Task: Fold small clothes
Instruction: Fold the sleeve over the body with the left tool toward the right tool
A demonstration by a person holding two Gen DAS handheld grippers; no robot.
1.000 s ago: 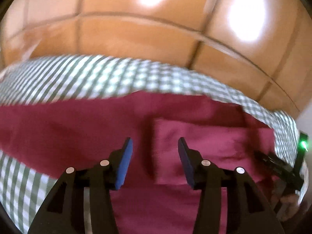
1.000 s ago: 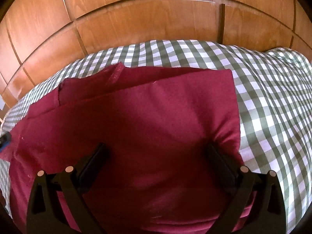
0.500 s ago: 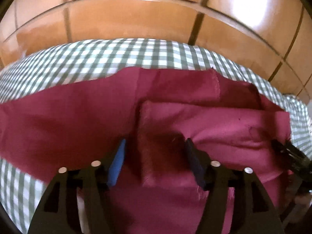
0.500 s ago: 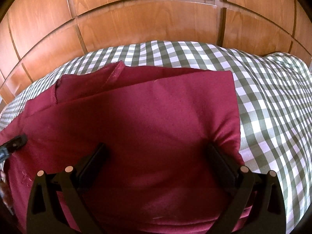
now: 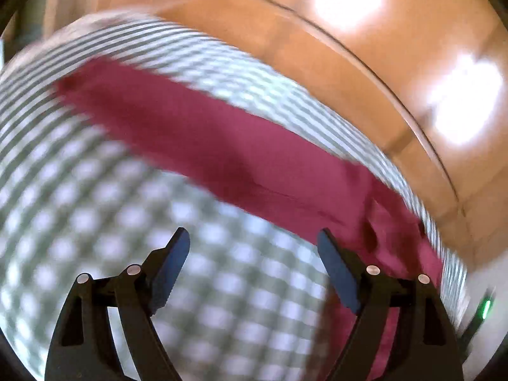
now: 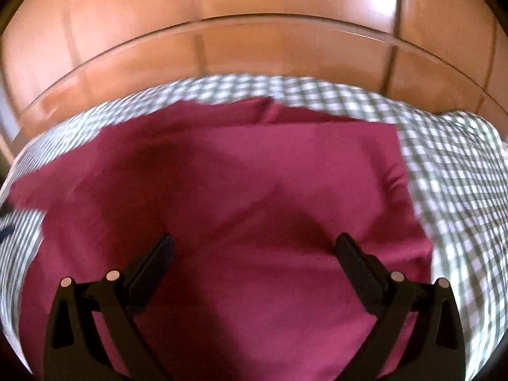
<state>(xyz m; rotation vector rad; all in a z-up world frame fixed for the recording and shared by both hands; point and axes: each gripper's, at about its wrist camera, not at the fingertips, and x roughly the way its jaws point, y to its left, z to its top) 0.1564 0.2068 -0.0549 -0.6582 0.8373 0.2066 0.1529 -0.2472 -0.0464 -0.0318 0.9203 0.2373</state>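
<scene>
A maroon garment (image 6: 247, 190) lies folded flat on the checked cloth (image 6: 460, 190). My right gripper (image 6: 254, 247) is open and empty, just above the garment's middle. In the blurred left wrist view the garment (image 5: 222, 146) runs as a band from upper left to lower right. My left gripper (image 5: 254, 247) is wide open and empty over the bare checked cloth (image 5: 95, 222), with its right finger (image 5: 336, 270) near the garment's edge.
A wooden panelled wall (image 6: 254, 47) stands behind the cloth-covered surface. A green light (image 5: 485, 308) on a dark device shows at the far right of the left wrist view.
My left gripper has opened wider, let go of the maroon fold and swung left off the garment over the checked cloth. My right gripper has lifted a little and stays open.
</scene>
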